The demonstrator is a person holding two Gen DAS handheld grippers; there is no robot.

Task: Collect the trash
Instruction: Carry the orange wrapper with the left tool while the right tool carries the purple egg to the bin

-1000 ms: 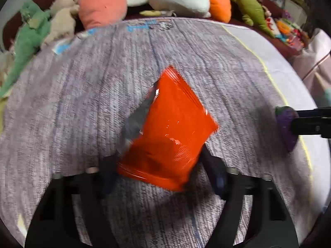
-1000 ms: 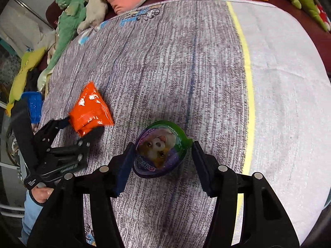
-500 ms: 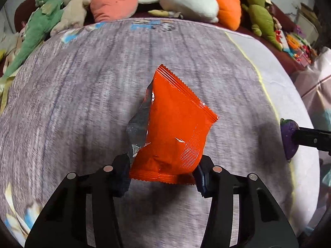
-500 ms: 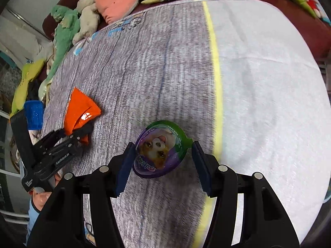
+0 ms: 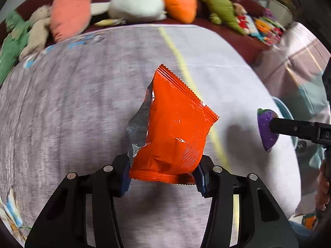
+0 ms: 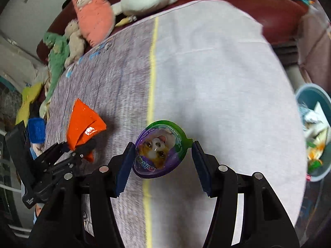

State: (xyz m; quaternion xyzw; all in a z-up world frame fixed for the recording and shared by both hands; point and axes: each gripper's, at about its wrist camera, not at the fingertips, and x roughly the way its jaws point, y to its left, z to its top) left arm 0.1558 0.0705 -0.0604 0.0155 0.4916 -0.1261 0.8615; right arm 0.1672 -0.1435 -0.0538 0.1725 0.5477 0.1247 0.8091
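An orange snack bag [image 5: 173, 128] with a silver inner flap hangs in the air over the bed, pinched at its lower end by my left gripper [image 5: 162, 175]. In the right wrist view the same orange bag [image 6: 83, 124] shows at the left in the left gripper [image 6: 79, 150]. My right gripper [image 6: 160, 161] is shut on a purple and green egg-shaped toy pack [image 6: 160, 146] with a dog picture. That pack [image 5: 266, 128] appears edge-on at the right of the left wrist view. A teal trash bin [image 6: 314, 132] holding several wrappers stands beyond the bed's right edge.
The bed has a grey wood-print sheet [image 5: 72, 95] and a white part [image 6: 217, 82] split by a yellow line. Plush toys, among them an orange carrot [image 5: 179, 0] and a pink one [image 6: 93, 12], line a dark red sofa behind. A hand [image 5: 322, 184] shows at the right.
Both grippers have carried their loads to the right, from the grey sheet over to the white part. The left gripper's grip on the orange bag tightened. The teal bin has come into view.
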